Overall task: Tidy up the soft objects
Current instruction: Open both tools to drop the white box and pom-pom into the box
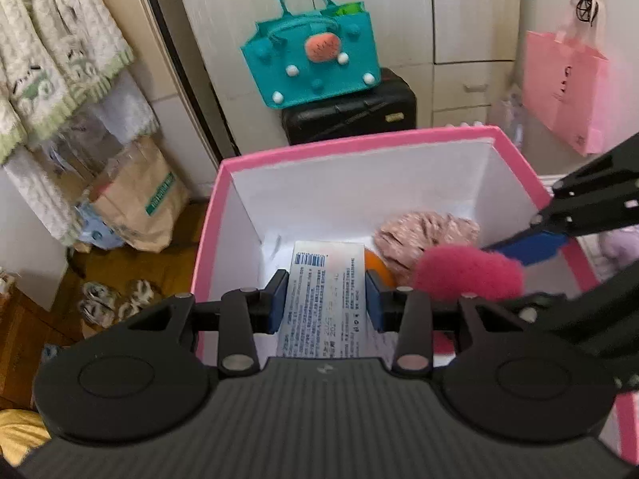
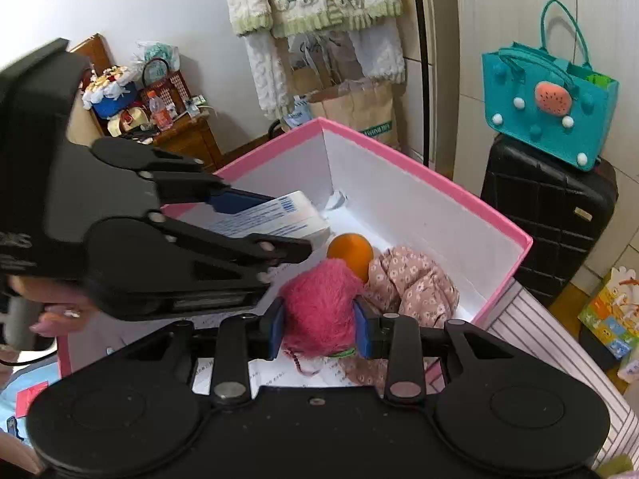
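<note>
Jaws of left gripper (image 1: 325, 299) clamp a white tissue pack (image 1: 325, 295) over the pink box (image 1: 359, 145). Right gripper (image 2: 318, 329) grips a magenta fluffy ball (image 2: 319, 305), just right of it, near the floral scrunchie (image 2: 411, 283) and orange ball (image 2: 351, 251) inside.

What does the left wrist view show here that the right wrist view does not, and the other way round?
Only the left wrist view shows the pink paper bag hanging on the right and slippers on the floor. Only the right wrist view shows the cluttered wooden cabinet and a hand on the left gripper. Both show the pink box, white tissue pack, pink fluffy ball, floral fabric, orange ball and teal bag.
</note>
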Motion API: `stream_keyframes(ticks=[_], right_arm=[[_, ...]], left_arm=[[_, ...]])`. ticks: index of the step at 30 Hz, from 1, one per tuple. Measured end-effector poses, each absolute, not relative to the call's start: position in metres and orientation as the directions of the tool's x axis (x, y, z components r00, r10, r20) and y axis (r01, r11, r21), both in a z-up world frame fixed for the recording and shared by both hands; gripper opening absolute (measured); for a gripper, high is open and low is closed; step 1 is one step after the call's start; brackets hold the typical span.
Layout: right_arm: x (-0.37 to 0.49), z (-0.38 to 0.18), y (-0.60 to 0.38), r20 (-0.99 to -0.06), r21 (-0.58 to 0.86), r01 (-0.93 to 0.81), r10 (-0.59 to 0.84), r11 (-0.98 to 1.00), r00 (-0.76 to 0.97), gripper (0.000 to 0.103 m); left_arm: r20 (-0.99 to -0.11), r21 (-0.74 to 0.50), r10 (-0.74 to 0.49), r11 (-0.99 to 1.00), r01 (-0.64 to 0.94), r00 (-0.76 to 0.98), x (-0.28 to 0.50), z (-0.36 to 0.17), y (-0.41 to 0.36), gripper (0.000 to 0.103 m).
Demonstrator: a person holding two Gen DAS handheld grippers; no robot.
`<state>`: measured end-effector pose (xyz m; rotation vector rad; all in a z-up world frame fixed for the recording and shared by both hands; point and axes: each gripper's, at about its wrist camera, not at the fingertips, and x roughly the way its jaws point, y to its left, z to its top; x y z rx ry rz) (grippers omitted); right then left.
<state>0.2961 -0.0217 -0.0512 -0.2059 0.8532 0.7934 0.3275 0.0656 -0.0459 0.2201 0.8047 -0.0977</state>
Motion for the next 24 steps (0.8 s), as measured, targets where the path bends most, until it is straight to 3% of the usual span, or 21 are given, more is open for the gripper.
stream_keyframes(ticks=[7,10,12,24], right_arm=[[0.284,-0.058,0.004,-0.75,0.004,-0.764,0.507,0.646,0.425,0.043],[0.281,-0.059,0.009,-0.738,-0.061,-0.751,0.478,0.657,0.477,0.049],[0.278,-0.056,0.005,-0.72,-0.077,-0.735,0.472,0.673,0.508,0.06],[0.211,-0.009,-0.05,-0.599,-0.04,-0.641,0.495,0.767,0.63,0.061]], left_arm=[[-0.661,0.219,0.047,0.967,0.133,0.749,0.329,-0.039,0.059,0.041],[-0.621,0.239,0.073,0.966,0.099,0.781,0.324,-0.031,0.061,0.042],[-0.62,0.213,0.049,0.971,0.108,0.783,0.317,-0.024,0.066,0.044],[-0.606,0.134,-0.052,0.977,0.167,0.793,0.255,0.001,0.089,0.052]])
